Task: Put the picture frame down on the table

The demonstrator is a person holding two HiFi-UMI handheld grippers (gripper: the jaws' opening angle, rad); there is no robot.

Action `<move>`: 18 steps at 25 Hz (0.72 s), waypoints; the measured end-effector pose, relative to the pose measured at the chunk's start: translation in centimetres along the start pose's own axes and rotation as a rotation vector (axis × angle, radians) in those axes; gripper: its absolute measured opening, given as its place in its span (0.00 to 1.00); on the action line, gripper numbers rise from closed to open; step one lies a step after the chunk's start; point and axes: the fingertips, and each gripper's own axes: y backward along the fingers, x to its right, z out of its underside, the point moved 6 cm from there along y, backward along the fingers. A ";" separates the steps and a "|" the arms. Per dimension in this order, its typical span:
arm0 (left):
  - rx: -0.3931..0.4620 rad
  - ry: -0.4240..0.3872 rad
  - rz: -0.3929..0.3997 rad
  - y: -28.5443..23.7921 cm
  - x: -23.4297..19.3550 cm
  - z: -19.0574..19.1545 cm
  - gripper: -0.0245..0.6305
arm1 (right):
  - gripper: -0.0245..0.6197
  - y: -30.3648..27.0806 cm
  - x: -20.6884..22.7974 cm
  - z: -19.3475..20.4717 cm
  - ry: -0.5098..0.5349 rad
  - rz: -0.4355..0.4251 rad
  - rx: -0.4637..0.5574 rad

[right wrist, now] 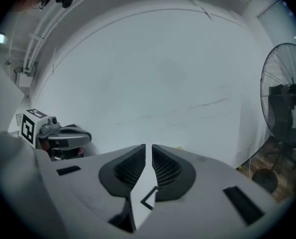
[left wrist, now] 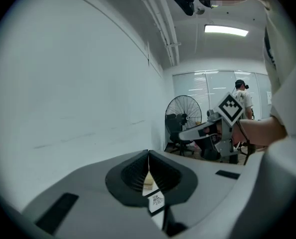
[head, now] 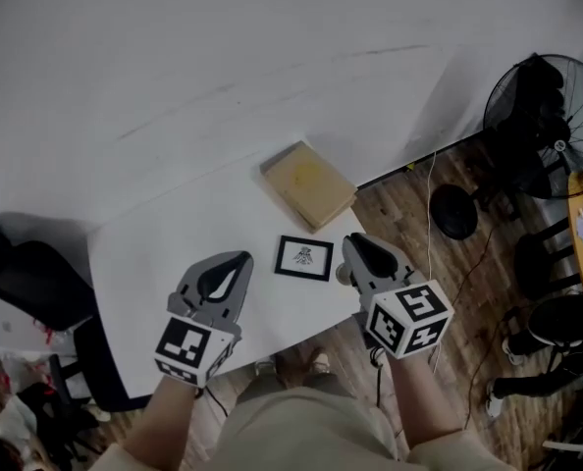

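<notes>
The small black picture frame (head: 304,258) with a drawing in it lies flat on the white table (head: 154,243), near the front edge. My left gripper (head: 242,256) hovers just left of it, jaws shut and empty. To the frame's right, my right gripper (head: 350,240) is held above the table edge, its jaws closed to a thin slit with nothing between them. In the left gripper view the frame (left wrist: 157,200) shows below the shut jaws (left wrist: 148,152). Only a frame corner (right wrist: 149,198) shows under the right gripper (right wrist: 148,146) in its own view.
A flat cardboard box (head: 309,184) lies on the table behind the frame. A standing fan (head: 552,126) and dark chairs (head: 552,263) stand on the wood floor at right. A black office chair (head: 26,273) is at the table's left. The white wall (head: 223,57) runs behind.
</notes>
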 end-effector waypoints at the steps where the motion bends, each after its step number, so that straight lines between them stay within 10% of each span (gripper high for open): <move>1: 0.012 -0.010 0.005 0.3 0.2 -0.7 0.07 | 0.13 0.9 -0.7 -1.2 0.017 -0.014 0.039; 18: 0.212 -0.095 0.000 7.6 2.2 -8.4 0.07 | 0.07 13.0 -9.1 -10.8 0.175 -0.191 0.389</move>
